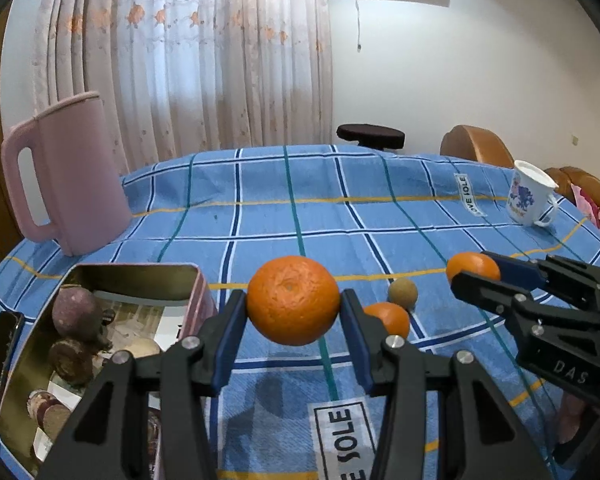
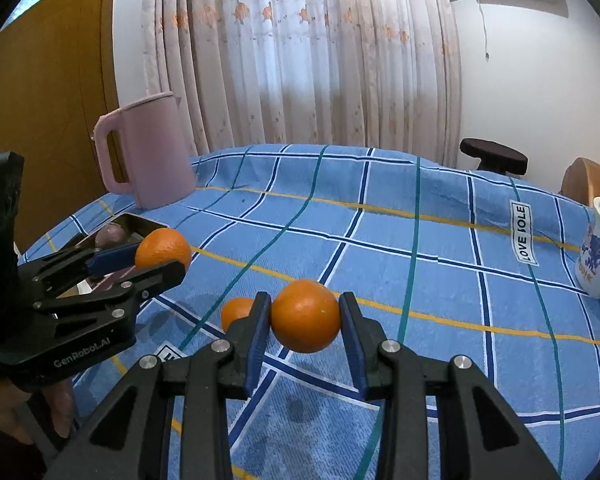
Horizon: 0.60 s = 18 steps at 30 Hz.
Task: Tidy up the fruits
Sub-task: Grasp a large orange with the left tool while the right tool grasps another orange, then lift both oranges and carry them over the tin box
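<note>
Tin (image 1: 196, 280) contents being partly masked by left gripper (image 1: 294, 304) frame; lower items not identifiable. Third orange (image 2: 236, 312) being half hidden behind right gripper (image 2: 304, 316) finger. Mug (image 2: 598, 252) being cut off at right edge. Phone-like dark object (image 1: 2, 352) being cropped at left edge.

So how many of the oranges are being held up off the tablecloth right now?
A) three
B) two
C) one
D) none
B: the left hand-held gripper clamps one orange and the right hand-held gripper clamps another orange, while a third orange lies on the tablecloth.
</note>
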Tool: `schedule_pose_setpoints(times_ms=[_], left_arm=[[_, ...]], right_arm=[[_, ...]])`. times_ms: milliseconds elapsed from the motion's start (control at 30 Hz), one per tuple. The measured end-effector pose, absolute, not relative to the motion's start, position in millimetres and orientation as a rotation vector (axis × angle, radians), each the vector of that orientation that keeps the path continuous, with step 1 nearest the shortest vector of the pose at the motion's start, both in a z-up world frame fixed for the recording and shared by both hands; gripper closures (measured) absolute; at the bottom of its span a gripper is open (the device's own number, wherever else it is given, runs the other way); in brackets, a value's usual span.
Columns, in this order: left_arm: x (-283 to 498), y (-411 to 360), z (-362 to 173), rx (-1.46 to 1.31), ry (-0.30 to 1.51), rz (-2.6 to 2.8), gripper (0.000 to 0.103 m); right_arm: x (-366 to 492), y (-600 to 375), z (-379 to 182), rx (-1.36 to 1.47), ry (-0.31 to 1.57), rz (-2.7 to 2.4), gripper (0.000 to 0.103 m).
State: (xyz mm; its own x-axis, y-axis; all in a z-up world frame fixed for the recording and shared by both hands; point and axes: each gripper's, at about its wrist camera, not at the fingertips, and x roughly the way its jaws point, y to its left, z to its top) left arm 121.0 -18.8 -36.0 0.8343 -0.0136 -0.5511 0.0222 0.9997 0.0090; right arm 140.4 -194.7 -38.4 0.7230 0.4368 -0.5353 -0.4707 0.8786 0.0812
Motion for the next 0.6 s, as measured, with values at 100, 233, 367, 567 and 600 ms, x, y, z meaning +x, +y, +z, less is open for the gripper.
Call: schedule_pose_setpoints(times_ms=[100, 233, 367, 567, 600], left_arm=[[116, -20, -34, 0.023, 0.556, -0.014, 0.054], [111, -21, -32, 0.033, 0.528, -0.005, 0.054], [107, -19, -30, 0.029, 0.504, 0.008, 0.054], [93, -15, -24, 0.014, 0.436, 0.043, 0.054], [91, -15, -23, 0.013, 0.43, 0.048, 0.054]], right_arm=[[137, -196, -36, -0.059, 0.552, 0.501, 0.066], [132, -198, -34, -0.06, 0.523, 0.499, 0.066], [128, -199, -32, -0.061, 0.496, 0.497, 0.066], [118, -202, -27, -0.059, 0.433, 0.493, 0.066], [116, -202, -26, -0.062, 0.421, 0.492, 0.066]])
